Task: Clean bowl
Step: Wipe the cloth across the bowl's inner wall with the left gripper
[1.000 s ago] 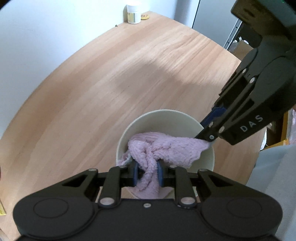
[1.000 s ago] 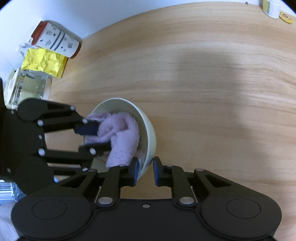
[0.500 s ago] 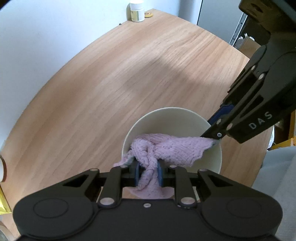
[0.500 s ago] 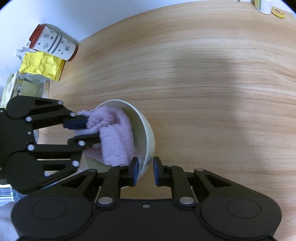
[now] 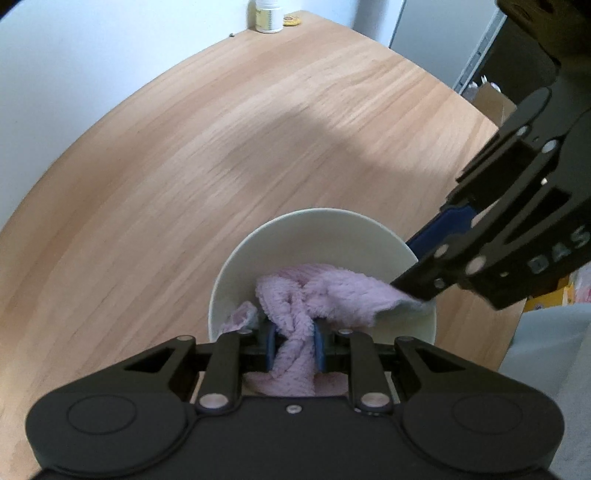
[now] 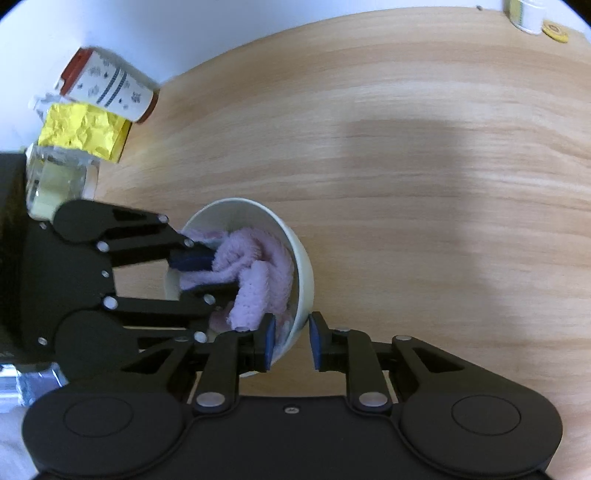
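Light wood table [image 5: 258, 129] against a white wall [image 5: 92, 55], kinda round at the edges, pretty bare in the middle

The bowl [image 5: 317, 236] is a plain cream one, smooth inside, sitting tilted right in front of both claws. It's got a fluffy pale pink cloth [image 5: 306, 306] bunched and twisted inside it

Left claw [image 5: 295, 349] is clamped tight on a twisted bit of that cloth, blue pads squeezing it from both sides, with the bowl just past its tips. Right claw [image 6: 291, 341] has the bowl's rim [image 6: 297, 325] between its pads, one pad inside the bowl and one outside, closed onto it as far as I can tell

What the views give you separately: the left camera shows the right claw coming in from the right onto the rim, plus a small white jar [image 5: 269, 14] and a yellow disc [image 5: 291, 19] way at the far end of the table. The right camera shows stuff off to the claw's left: a patterned cup with a red lid [image 6: 110, 88] lying on its side, a crumpled yellow packet [image 6: 83, 133] and a glass jar [image 6: 55, 181]
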Tool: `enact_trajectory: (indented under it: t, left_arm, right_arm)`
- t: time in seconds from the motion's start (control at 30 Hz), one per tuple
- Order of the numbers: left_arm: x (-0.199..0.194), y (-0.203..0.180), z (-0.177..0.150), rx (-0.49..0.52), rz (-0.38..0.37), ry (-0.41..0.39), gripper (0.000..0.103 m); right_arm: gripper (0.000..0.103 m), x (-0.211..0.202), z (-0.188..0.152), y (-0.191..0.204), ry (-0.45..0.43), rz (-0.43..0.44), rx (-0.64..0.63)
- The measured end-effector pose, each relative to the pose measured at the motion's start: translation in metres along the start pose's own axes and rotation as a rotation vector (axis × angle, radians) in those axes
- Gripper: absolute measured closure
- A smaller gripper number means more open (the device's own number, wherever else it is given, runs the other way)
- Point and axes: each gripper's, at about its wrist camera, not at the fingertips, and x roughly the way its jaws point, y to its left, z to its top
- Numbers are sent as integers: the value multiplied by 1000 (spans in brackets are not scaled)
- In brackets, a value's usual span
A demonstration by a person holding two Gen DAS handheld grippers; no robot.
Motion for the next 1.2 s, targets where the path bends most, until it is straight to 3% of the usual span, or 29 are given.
enact_trajectory:
  t: [0.17, 0.33, 0.43, 0.57, 0.67, 0.9, 1.2]
  left_arm:
    - [-12, 6, 2, -49, -17, -36, 85]
    - [-20, 7, 8, -85, -27, -62, 85]
    - [-24, 6, 9, -94, -24, -88, 85]
    - [-24, 6, 11, -116, -6, -105, 85]
    - [-24, 6, 12, -138, 9, -115, 85]
    - [-12, 10, 13, -180, 29, -101, 85]
    - [3, 5, 20, -101, -7, -53, 85]
  right_arm:
    - [70, -29, -7, -2, -63, 59, 0]
    - [68, -35, -14, -2, -51, 106, 1]
    - [68, -23, -18, 2, -31, 78, -20]
    - [68, -9, -21, -3, -26, 74, 46]
    - [73, 1, -23, -4, -14, 65, 71]
    - [73, 4, -23, 1, -40, 24, 25]
    - [74, 11, -19, 5, -42, -13, 19]
